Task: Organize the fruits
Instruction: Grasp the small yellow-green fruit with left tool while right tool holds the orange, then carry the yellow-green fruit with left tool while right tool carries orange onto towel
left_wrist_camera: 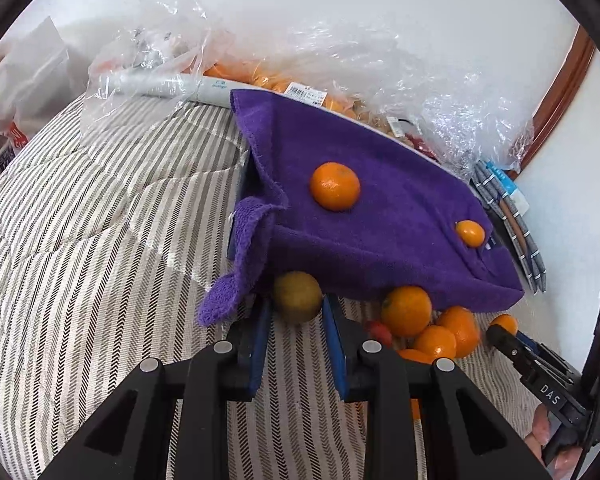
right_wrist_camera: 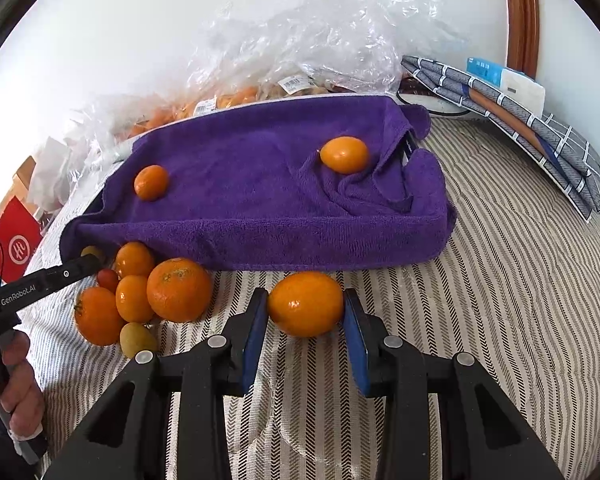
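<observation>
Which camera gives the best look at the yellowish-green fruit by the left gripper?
The left wrist view: the yellowish-green fruit sits large and centred between the left gripper's open fingers. The right wrist view shows only a sliver behind that gripper's tip, at the purple towel's edge.

Striped bed (right_wrist_camera: 500, 280): purple towel-draped tray (right_wrist_camera: 260, 216), loose oranges (right_wrist_camera: 178, 290), plastic bags (right_wrist_camera: 300, 48), folded checked cloth (right_wrist_camera: 540, 140).

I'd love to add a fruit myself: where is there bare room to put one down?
The purple towel is mostly bare between its two oranges. The striped bedding right of the towel is open too. It is crowded at the towel's front left corner, where the fruit pile sits and the left gripper reaches in.
</observation>
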A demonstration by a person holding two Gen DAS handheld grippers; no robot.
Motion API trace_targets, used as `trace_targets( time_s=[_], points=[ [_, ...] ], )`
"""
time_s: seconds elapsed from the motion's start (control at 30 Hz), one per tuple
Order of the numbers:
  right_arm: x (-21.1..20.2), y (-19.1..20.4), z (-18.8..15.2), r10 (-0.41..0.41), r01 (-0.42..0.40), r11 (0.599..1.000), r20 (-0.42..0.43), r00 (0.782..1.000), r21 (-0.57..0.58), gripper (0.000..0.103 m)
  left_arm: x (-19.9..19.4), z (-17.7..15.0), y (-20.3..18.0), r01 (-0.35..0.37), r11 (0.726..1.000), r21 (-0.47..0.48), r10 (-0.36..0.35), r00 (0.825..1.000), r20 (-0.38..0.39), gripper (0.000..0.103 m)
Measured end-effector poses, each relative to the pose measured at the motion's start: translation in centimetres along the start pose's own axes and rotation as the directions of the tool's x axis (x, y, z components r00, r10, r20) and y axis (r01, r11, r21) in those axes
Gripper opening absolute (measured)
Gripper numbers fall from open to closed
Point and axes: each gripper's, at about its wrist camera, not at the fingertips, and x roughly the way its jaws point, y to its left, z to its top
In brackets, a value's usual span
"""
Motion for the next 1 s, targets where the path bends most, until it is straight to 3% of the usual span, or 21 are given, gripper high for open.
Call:
trace_targets(
  time_s=[0.5,1.0],
  points=[
    [-1.3,-0.2,0.0,0.046,-0.046,0.999,0.059,0.997,0.000,0.037,-2.7,0.1,-0.8,0.063,0.998,0.029,-0.066,0.990,0.122,0.025],
    [-2.4,0.1,-0.2,0.053,-0.052,0.999,0.131,0.990,-0.012,0.037,-3.7,0.1,-0.7,0.090,0.996,0.016,-0.091,0.982,0.165,0.025]
  ],
)
